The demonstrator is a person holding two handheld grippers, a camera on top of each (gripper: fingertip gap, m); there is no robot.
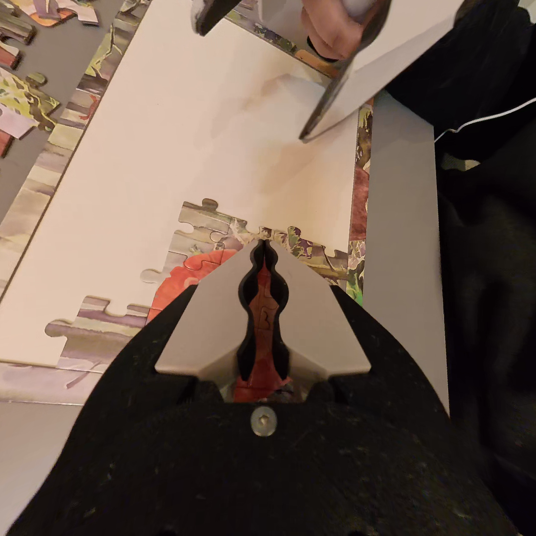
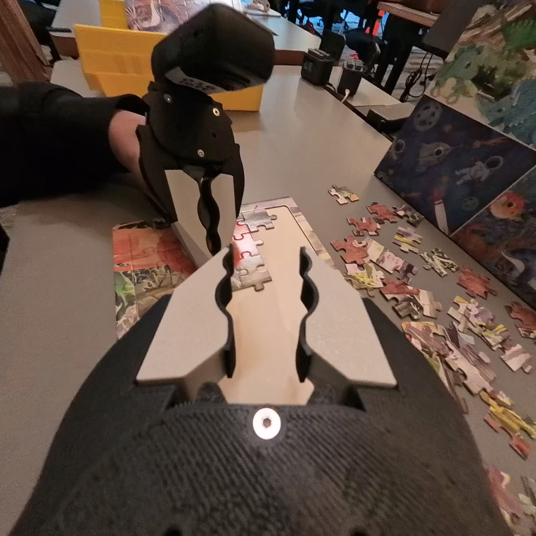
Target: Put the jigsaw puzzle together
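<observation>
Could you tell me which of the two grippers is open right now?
The right gripper is open, with a wide gap between its fingers and nothing held. The left gripper has its fingertips together over the assembled pieces.

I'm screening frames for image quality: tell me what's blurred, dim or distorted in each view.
Left wrist view: warm, dim light; the right gripper at the top edge is blurred, and the board edges bow from the wide lens. Right wrist view: the left gripper is blurred at its top, loose pieces fairly sharp, background soft.
</observation>
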